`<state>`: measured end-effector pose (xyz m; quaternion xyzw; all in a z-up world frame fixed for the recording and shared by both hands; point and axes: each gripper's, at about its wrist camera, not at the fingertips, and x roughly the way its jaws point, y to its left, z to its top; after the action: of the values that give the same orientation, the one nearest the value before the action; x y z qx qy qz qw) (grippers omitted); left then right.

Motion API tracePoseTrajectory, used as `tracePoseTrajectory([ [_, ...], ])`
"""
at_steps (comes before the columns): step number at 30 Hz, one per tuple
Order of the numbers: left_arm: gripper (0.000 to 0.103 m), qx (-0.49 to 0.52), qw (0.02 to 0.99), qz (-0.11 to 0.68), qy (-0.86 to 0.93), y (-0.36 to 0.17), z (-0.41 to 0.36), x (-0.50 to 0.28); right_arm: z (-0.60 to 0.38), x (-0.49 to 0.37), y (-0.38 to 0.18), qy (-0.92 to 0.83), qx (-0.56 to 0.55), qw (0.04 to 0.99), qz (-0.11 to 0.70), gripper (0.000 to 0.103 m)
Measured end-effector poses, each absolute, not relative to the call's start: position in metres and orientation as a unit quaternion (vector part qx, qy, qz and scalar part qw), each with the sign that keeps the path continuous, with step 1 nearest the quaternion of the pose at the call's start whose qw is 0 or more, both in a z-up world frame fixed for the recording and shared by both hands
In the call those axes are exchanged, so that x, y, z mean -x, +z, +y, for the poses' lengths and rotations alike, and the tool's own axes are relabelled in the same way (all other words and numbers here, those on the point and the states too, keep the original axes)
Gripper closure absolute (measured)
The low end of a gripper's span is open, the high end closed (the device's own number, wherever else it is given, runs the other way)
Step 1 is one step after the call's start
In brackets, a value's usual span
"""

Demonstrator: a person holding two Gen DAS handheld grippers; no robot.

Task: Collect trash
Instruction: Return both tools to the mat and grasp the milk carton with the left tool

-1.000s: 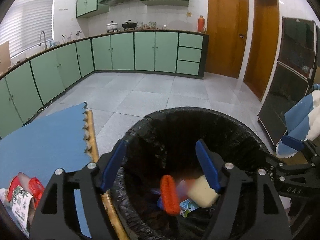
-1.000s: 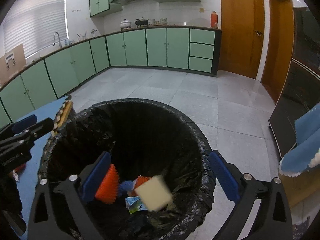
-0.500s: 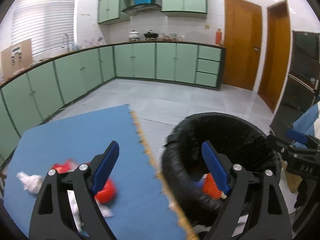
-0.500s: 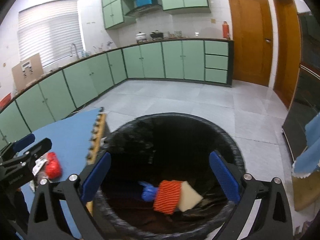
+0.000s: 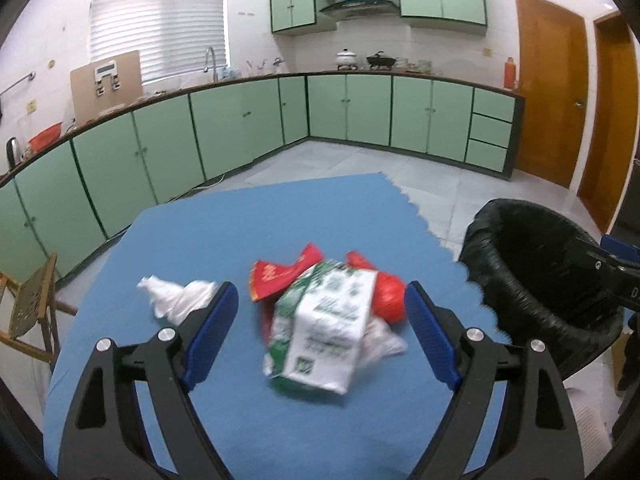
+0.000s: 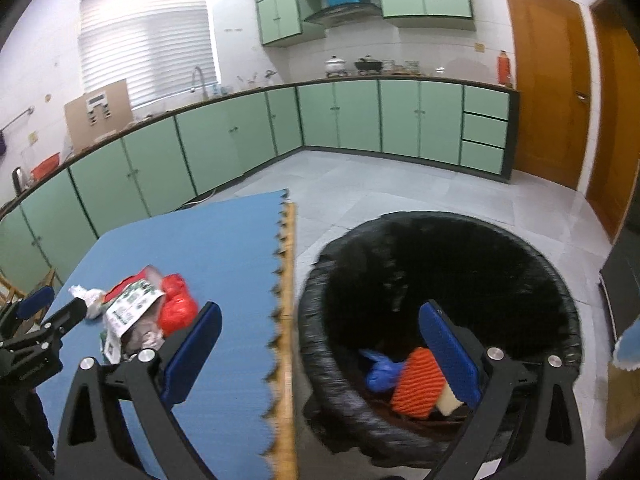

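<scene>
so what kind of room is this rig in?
A home kitchen, most likely: green base cabinets run along two walls, a tap stands under the window, and pots sit below a range hood.

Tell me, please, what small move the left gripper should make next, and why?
Probably ease the left gripper down and close on the green-and-white wrapper: its jaws are open and empty, the wrapper lies between them on the blue mat, and the bin waits beside.
</scene>
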<state>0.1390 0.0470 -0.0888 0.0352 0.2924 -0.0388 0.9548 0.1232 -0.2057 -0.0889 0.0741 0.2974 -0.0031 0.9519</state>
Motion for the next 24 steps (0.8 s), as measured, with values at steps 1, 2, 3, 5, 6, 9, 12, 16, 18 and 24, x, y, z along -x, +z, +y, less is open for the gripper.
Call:
tracePoseTrajectory([
  [1,0.021,-0.034,0.954,0.296,-0.038,-0.092,0.051,-0.139,-0.2,-0.124,-0.092,0.0,-0.075,0.951,0.299,0.006],
  [2,0.021,-0.034,0.954,0.297,-0.038,-0.095,0.052,-0.138,-0.195,-0.125,-0.094,0.004,-0.075,0.95,0.302,0.006],
  [3,0.021,-0.034,0.953,0.298,-0.038,-0.098,0.054,-0.138,-0.188,-0.128,-0.097,0.008,-0.073,0.949,0.306,0.006],
  [5,0.021,-0.033,0.951,0.304,-0.04,-0.105,0.056,-0.139,-0.178,-0.131,-0.101,0.013,-0.068,0.949,0.309,0.006],
  [6,0.021,-0.032,0.95,0.306,-0.041,-0.108,0.057,-0.142,-0.174,-0.131,-0.102,0.016,-0.065,0.949,0.309,0.006],
  [9,0.021,-0.036,0.947,0.315,-0.044,-0.12,0.055,-0.149,-0.164,-0.136,-0.104,0.021,-0.056,0.949,0.31,0.006],
  [12,0.021,-0.037,0.944,0.324,-0.046,-0.129,0.054,-0.156,-0.161,-0.143,-0.106,0.021,-0.056,0.947,0.315,0.006],
  [16,0.021,-0.036,0.941,0.333,-0.047,-0.139,0.052,-0.168,-0.163,-0.149,-0.111,0.019,-0.058,0.945,0.321,0.006],
  [18,0.021,-0.036,0.939,0.339,-0.051,-0.143,0.052,-0.173,-0.162,-0.151,-0.113,0.018,-0.058,0.945,0.322,0.006],
  [24,0.02,-0.04,0.934,0.35,-0.061,-0.15,0.047,-0.184,-0.16,-0.16,-0.116,0.019,-0.059,0.942,0.329,0.006],
])
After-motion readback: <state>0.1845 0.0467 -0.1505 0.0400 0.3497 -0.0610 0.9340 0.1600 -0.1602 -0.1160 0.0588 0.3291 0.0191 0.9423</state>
